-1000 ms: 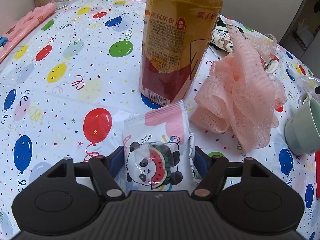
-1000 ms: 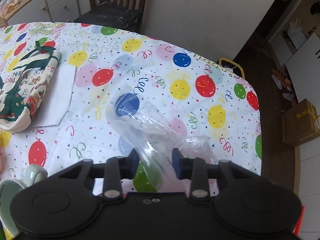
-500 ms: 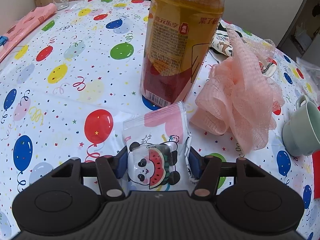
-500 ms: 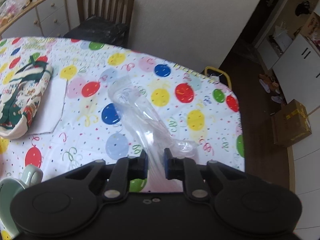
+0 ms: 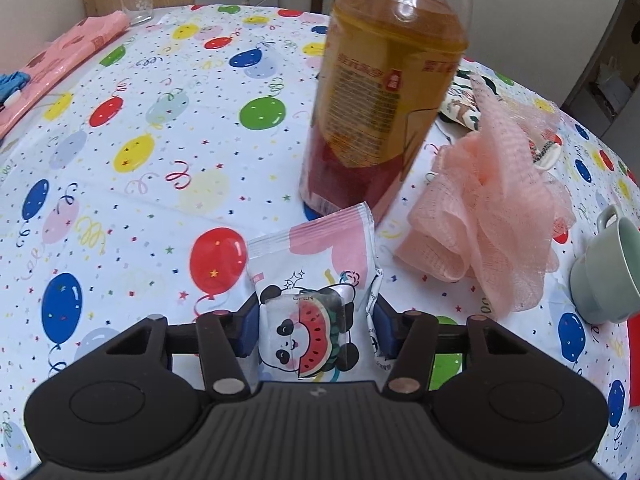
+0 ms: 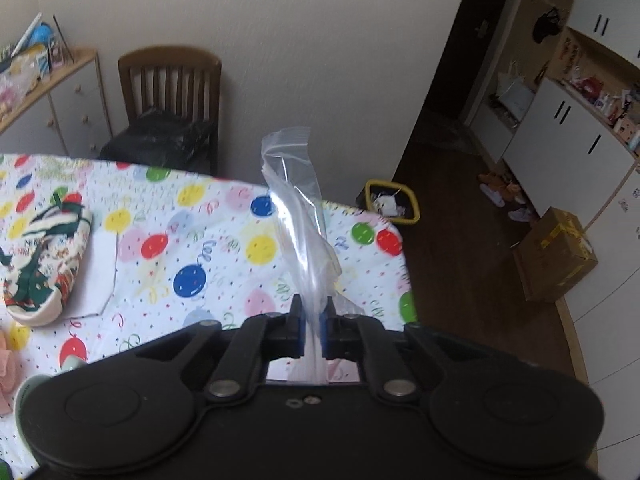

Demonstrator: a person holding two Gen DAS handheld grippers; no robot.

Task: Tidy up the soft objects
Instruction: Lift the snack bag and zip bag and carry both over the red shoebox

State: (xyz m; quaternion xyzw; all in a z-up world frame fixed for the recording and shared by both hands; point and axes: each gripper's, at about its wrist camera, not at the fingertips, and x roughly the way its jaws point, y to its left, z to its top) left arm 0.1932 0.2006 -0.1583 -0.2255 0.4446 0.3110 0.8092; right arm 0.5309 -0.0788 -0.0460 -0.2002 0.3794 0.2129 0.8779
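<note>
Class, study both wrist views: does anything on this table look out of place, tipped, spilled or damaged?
Nothing is spilled or broken. The oddest thing is the green cup, which seems to lie on its side at the table's right beside the pink mesh sponge. The drink bottle stands upright.

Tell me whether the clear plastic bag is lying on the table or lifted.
Lifted: the right gripper pinches the clear plastic bag, which sticks up above the table.

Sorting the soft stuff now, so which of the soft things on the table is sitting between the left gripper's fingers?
The panda wet-wipe pack, flat between the left gripper fingers; the pink mesh bath puff lies apart, to its right.
</note>
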